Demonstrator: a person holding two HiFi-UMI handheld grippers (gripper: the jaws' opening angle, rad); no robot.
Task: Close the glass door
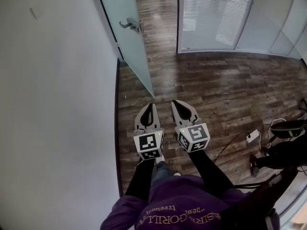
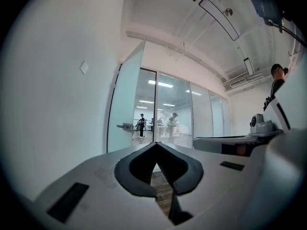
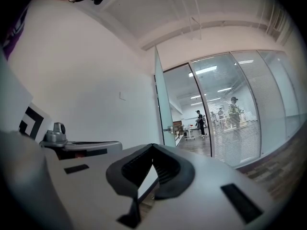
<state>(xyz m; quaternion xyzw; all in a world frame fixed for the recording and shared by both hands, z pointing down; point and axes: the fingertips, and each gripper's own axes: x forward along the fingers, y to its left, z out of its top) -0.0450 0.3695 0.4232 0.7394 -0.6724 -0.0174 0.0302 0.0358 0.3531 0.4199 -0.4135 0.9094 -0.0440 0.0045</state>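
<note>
Glass door [image 1: 129, 51] ajar beside white wall [image 1: 57, 104]

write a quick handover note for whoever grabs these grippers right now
Left gripper: shut, empty, held over the wood floor.
Right gripper: shut, empty, right beside the left one.
Glass door: stands open ahead, angled out from the white wall on the left. Its handle is beyond both grippers, with neither touching it.
Done: nothing on the door yet.
Left: get to the door and swing it closed.
</note>
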